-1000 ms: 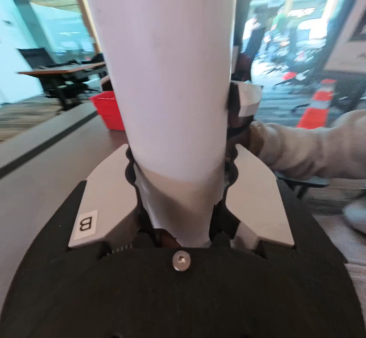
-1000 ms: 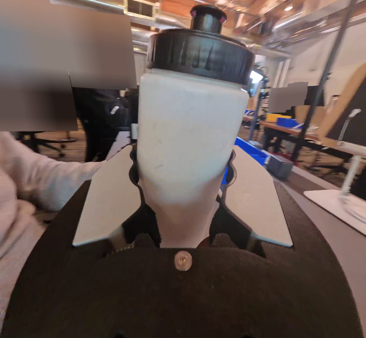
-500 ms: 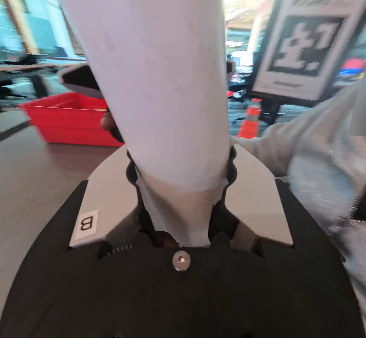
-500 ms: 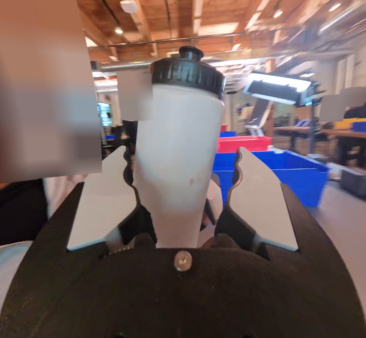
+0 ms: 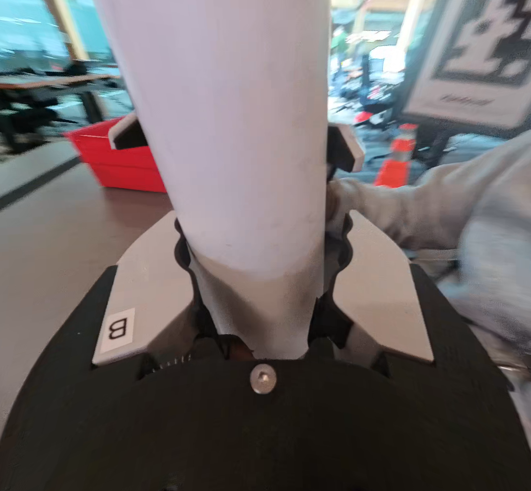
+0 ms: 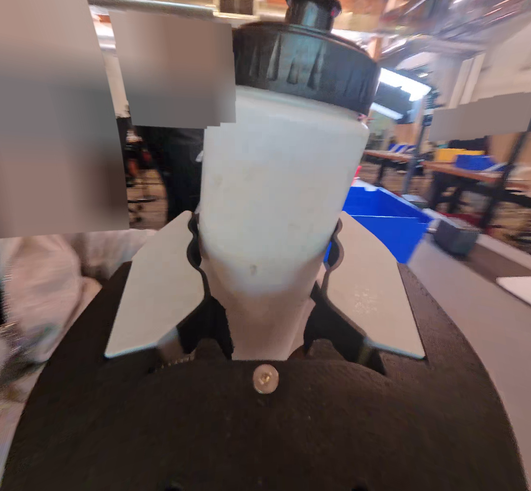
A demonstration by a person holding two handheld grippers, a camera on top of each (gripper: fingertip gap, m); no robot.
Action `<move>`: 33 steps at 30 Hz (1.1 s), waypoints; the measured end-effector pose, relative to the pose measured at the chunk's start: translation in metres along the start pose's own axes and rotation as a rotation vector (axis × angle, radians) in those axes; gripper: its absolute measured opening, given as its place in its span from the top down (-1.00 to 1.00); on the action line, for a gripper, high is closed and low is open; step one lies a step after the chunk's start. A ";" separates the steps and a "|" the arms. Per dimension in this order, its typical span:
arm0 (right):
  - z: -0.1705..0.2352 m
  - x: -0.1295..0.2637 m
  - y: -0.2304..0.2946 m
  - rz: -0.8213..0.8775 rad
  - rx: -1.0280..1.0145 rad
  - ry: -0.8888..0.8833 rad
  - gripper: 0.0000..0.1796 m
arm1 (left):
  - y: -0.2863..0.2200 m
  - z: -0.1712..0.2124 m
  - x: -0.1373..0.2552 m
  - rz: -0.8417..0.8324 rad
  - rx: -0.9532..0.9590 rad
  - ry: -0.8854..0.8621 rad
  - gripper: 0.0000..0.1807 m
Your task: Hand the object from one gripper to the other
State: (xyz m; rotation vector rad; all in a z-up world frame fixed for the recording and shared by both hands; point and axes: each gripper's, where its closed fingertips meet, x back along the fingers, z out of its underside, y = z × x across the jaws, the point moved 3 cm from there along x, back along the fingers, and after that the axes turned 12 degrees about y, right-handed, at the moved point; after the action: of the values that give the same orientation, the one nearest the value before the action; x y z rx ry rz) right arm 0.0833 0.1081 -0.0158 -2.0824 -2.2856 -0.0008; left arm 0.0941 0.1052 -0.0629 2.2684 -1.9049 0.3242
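A white bottle (image 6: 275,189) with a black screw cap (image 6: 301,57) is held upright between both grippers. My right gripper (image 6: 265,232) is shut on the bottle's body, with both fingers pressing its sides. In the left wrist view the bottle (image 5: 230,103) fills the middle and its top is out of frame. My left gripper (image 5: 263,232) is around its lower part with the jaws slightly apart, so a gap shows at the right finger (image 5: 373,290). The right gripper (image 5: 235,140) also shows there, with a finger on either side of the bottle higher up.
A red bin (image 5: 115,161) stands on the brown table (image 5: 57,232) behind the bottle. An orange cone (image 5: 396,161) and a black-and-white marker board (image 5: 474,46) are at right. A grey sleeve (image 5: 431,204) reaches in. A blue bin (image 6: 382,227) stands at right. Some 6 cm of space lies between my two pairs of fingers.
My left gripper's jaws have widened and no longer squeeze the bottle. My right gripper, looser around the bottle half a second ago, has closed on it. Both views have swung.
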 end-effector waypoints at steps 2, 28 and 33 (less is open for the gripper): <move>0.000 0.000 -0.008 0.109 0.024 -0.017 0.01 | 0.010 0.004 -0.003 -0.164 -0.085 0.050 -0.15; 0.000 0.002 0.004 -0.139 -0.106 -0.013 0.04 | 0.000 -0.006 0.007 0.096 0.111 -0.076 -0.02; 0.000 0.005 -0.017 0.098 -0.081 -0.049 0.04 | 0.019 0.003 0.003 -0.252 -0.082 0.037 -0.07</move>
State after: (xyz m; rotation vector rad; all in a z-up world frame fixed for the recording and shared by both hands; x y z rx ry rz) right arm 0.0662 0.1111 -0.0155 -2.2560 -2.2440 -0.0396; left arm 0.0761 0.0982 -0.0650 2.3935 -1.5608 0.2472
